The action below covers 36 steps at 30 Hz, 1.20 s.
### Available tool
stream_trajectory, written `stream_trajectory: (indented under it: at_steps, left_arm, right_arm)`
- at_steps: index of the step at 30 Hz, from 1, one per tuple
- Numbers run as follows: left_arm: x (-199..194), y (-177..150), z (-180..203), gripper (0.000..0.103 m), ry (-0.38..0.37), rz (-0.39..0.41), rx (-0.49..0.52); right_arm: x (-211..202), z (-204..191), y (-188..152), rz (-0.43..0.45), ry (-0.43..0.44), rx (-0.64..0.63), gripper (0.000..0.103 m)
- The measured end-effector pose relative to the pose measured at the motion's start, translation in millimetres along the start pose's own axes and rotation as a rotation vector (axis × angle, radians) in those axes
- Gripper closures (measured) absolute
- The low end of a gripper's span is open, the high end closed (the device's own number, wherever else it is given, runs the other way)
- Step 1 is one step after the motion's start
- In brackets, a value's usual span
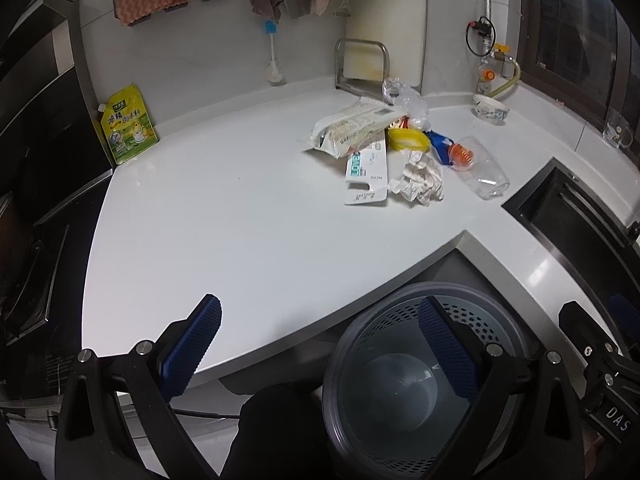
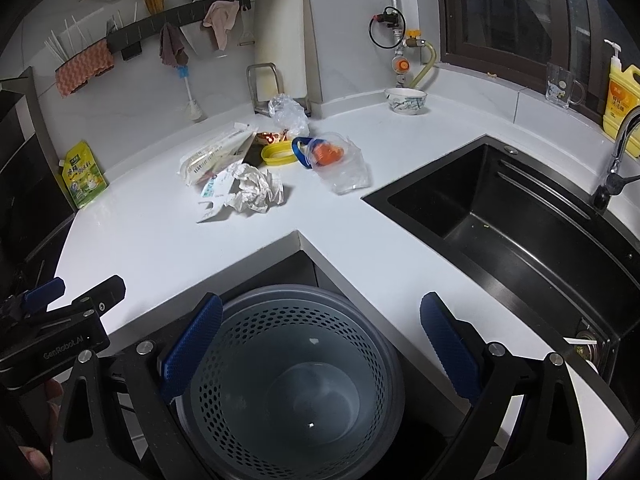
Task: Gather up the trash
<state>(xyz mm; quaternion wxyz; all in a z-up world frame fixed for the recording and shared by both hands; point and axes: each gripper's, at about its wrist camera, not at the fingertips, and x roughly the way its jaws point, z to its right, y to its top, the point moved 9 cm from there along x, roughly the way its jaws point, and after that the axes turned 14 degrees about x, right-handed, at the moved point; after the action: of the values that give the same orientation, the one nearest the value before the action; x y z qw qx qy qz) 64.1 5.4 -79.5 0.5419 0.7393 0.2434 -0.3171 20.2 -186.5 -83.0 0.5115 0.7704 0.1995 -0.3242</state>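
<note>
The white worktop (image 2: 168, 240) runs off both views at its edges, and the black sink (image 2: 500, 216) is cut off at the right. One grey perforated bin (image 2: 296, 380) stands below the worktop's inner corner, its lower wall hidden. The trash pile (image 2: 264, 168) lies far ahead of both tools, well apart from them: one white food bag (image 1: 352, 128), one crumpled paper (image 2: 256, 192), one flat card (image 1: 368, 176), one clear cup (image 1: 484, 168) lying on its side, one crinkled plastic bag (image 2: 288, 110), one yellow lid (image 2: 280, 154). What lies under the food bag is hard to make out. The left hand-held gripper (image 1: 320, 344) and right hand-held gripper (image 2: 320, 344) are spread wide, empty, over the bin.
</note>
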Motion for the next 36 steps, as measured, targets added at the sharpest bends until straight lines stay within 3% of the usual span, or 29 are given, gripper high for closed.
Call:
stream_trajectory:
  at_steps: [8,11,25,36]
  left_arm:
    - [26.5,13.6,-0.9,0.006,-0.019,-0.002,-0.025]
    - [35.7,27.1,-5.3,0.006,0.002,0.018,-0.031]
    - [98.2,84.9,-20.7,0.006,-0.045,0.022,-0.026]
    - [129.4,95.9,-19.9,0.006,-0.065,0.003,-0.026]
  right_arm:
    - [29.0,12.0,17.7,-0.012,0.012,-0.007,0.008]
    - [41.6,13.6,34.4,-0.001,0.016,-0.014,0.008]
    - [107.9,1.4,126.8,0.009,0.021,-0.070,0.008]
    - [188.0,-5.1,150.6,-0.114,0.027,-0.082,0.008]
